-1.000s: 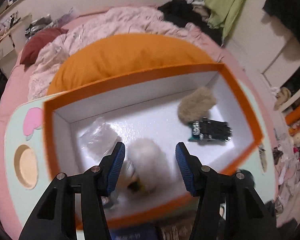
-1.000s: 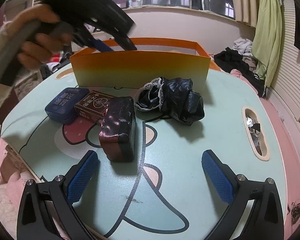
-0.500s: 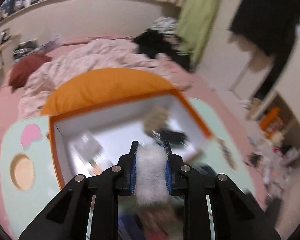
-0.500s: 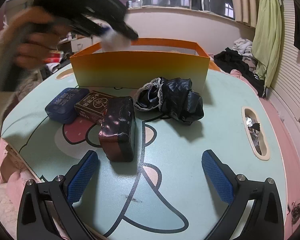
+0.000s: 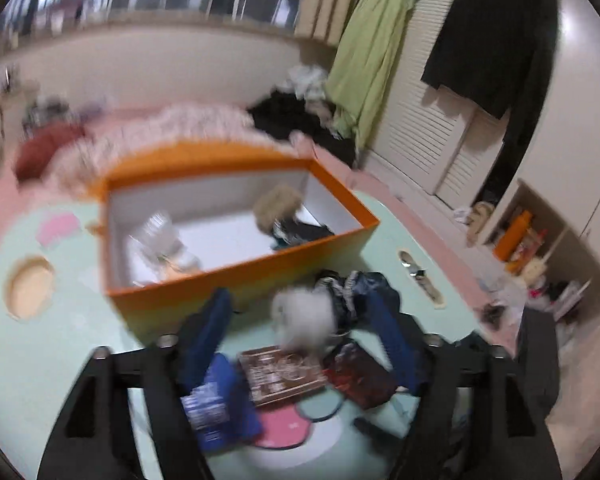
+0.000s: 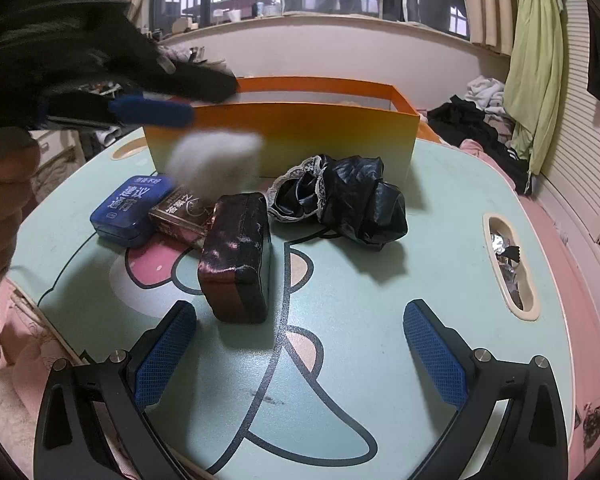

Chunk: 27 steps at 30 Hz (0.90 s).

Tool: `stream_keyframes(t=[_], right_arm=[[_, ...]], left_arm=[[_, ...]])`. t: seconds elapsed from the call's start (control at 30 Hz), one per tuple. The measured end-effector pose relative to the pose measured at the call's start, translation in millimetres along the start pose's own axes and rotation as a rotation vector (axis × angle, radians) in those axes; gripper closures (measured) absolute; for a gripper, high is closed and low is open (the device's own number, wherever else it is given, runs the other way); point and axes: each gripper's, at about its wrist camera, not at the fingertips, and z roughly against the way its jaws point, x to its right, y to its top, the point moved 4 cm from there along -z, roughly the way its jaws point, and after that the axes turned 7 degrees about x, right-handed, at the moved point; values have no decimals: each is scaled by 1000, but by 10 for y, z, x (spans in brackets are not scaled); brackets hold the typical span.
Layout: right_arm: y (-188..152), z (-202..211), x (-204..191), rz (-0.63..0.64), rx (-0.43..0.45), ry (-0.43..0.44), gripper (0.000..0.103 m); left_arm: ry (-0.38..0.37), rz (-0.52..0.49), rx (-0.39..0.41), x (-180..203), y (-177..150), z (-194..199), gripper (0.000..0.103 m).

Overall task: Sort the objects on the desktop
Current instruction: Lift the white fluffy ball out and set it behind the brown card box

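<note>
A white fluffy pompom [image 5: 305,316] is in the air between my open left gripper's [image 5: 300,328] fingers, free of them; in the right wrist view it [image 6: 216,160] hangs blurred below the left gripper [image 6: 180,100], in front of the orange box [image 6: 284,136]. The box [image 5: 236,276] holds a beige pompom [image 5: 278,206], a dark item and a clear bag. On the table lie a blue tin [image 6: 128,210], a brown card box [image 6: 180,216], a dark red case [image 6: 236,256] and black fabric [image 6: 348,200]. My right gripper [image 6: 300,348] is open and empty, low over the table.
The mint table [image 6: 380,320] has an oval side slot [image 6: 508,264] holding scraps and a round hole [image 5: 30,288] on the left. A bed with pink bedding lies behind the box. Clothes hang on louvred doors at right.
My left gripper shut on the white pompom inside the box, lifted it out toward the near side, then opened. The pompom now falls free in front of the box. The right gripper has not moved.
</note>
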Motion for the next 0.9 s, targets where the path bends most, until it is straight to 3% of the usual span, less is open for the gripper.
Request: stream_keyframes(t=[0.13,0.2,0.27,0.4,0.47,0.53,0.63,0.9], right_arm=[[-3,-2,3,0,0,0,0],[-4,-2,5,0,1,0,0],[-4,-3,7,0,1,0,0],[-9,-4,9,0,2,0,0],[-11,-7,9,1,0,0,0],[-6,2,14,1,4,0,0],[-13,-7,5,1,3,-1,0],[23,22,22,-12,7,26,0]], left_arm=[[93,-142,-8,-14,-241,231,22],[179,-181,-25,-101,-442,315,22],[244,-176,-48,-203,-616,331,22],[290,-71,-110,-373,-952,170,22],[319,-48,-58,-405,-1015,97,12],[331,-52,-14,-386,-1046,15,9],[301,-76,-14,-347,-1070,-120,0],[283,-80,-5,-452,-1042,-113,0]])
